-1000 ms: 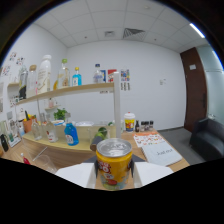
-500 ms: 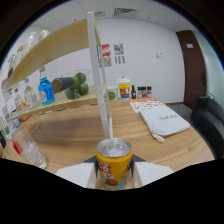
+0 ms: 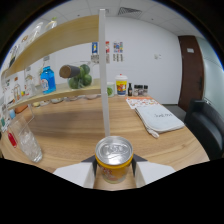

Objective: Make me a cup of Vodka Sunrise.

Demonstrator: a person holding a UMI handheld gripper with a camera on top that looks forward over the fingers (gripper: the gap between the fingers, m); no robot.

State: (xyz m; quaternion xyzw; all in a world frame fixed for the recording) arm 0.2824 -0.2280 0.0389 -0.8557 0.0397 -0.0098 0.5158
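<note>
A yellow drink can with a silver pull-tab top stands upright between my two white fingers, and my gripper is shut on it. The can hangs above the wooden table. To the left of the fingers, on the table, stands a clear glass with ice in it. A thin white post rises from the table just beyond the can.
A wooden shelf at the back left carries a blue bottle, green fruit and other bottles. A white cloth and a paper lie ahead to the right. Small jars stand at the far edge. A dark chair is right.
My gripper has swung to the right and come lower with the can held in it. The shelf has slid to the left, and the ice glass now stands closer beside the fingers.
</note>
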